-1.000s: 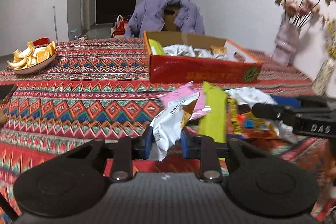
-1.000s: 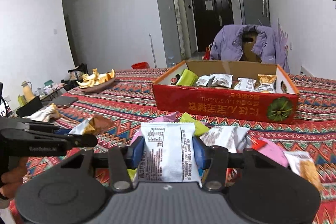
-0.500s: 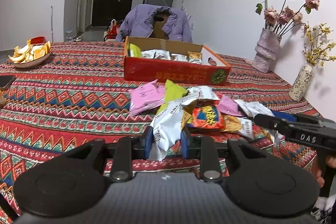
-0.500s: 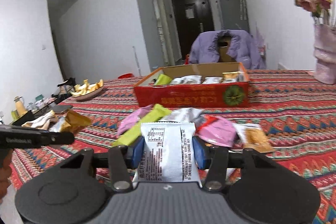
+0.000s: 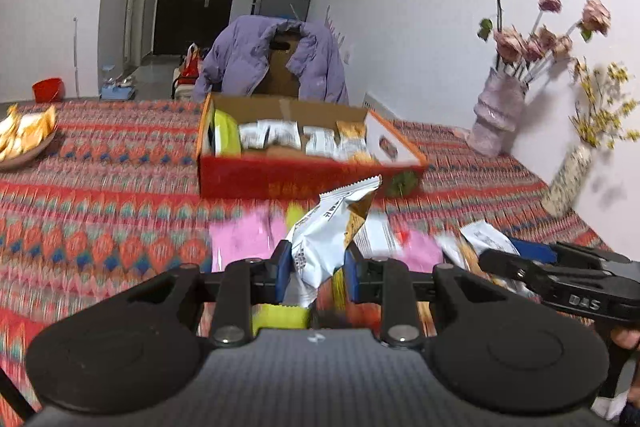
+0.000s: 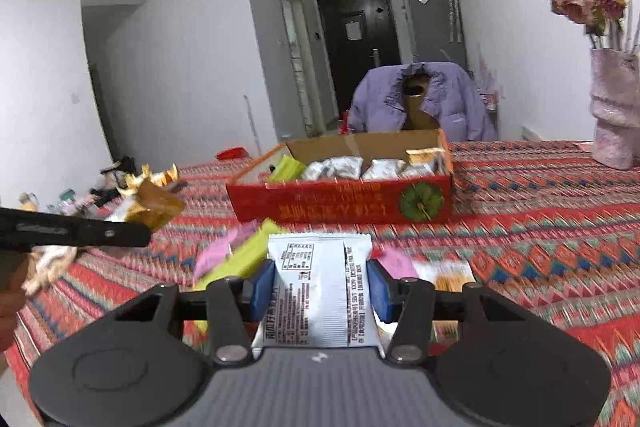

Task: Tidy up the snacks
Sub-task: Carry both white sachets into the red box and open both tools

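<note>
Two grippers up, one packet in each. The left gripper point(image 5: 314, 273) pinches a crumpled white-and-brown snack packet point(image 5: 328, 239) between its blue pads, the packet's crimped top sticking up and leaning right. The right gripper point(image 6: 318, 289) clamps a flat white snack packet point(image 6: 320, 291), printed back facing the camera, held upright and square between the pads. Both packets are lifted clear of the table.

Straight ahead on the patterned tablecloth point(image 5: 100, 195) sits one red cardboard box point(image 6: 344, 207), open on top. Inside, the right view shows one green packet point(image 6: 286, 167) at the left end, about three white ones in the middle, and one orange-and-white one at the right end.

Between the grippers and the box lies a loose heap of snacks on the cloth: two pink packets point(image 6: 218, 251), one long green one point(image 6: 240, 259), a few white and orange ones, too blurred to count exactly. The heap lies low, directly in front of the box.

Off to the side, one plate of orange peel point(image 5: 24, 139). By the wall, two vases: a pink one with dried roses point(image 5: 496, 111), and a speckled one with yellow sprigs point(image 5: 568, 179). Behind the box, one chair draped with a purple jacket point(image 5: 272, 59).
</note>
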A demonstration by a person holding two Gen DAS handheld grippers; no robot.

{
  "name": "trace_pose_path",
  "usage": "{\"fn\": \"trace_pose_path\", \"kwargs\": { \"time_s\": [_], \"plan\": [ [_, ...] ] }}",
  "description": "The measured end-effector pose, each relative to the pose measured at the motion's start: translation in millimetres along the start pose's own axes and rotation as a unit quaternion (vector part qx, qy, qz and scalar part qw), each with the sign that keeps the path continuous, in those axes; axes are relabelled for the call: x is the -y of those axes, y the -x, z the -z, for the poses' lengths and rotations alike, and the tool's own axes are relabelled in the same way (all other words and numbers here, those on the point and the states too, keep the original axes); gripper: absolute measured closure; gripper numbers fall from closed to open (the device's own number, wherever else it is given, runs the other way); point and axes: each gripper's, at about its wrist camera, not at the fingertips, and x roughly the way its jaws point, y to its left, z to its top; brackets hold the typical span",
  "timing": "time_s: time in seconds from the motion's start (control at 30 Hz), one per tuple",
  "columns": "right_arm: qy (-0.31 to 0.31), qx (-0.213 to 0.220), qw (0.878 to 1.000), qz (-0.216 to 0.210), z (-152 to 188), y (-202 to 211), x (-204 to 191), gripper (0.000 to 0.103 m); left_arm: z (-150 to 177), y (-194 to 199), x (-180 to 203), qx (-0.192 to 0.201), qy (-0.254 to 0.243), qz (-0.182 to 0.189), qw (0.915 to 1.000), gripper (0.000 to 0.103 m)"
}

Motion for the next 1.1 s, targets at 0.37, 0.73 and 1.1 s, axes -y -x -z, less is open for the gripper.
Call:
{"fn": "trace_pose_path", "kwargs": {
  "time_s": [0.37,0.73,1.1],
  "plan": [
    [-0.030,-0.038,0.999,-0.025,-111,-167,50,0.055,-123,-150,-35,-0.026,0.010,-0.016,0.9995,0.075],
    [-0.080,-0.134,0.988,-0.016,-130,-327,67,0.055,-131,-272,-72,-0.101,0.019,-0.060,0.9929,0.075],
    [-0.132,-0.147,0.980,-0.034,-129,-350,72,0.045,-126,-272,-74,-0.098,0.013,-0.045,0.9941,0.058]
  ]
}}
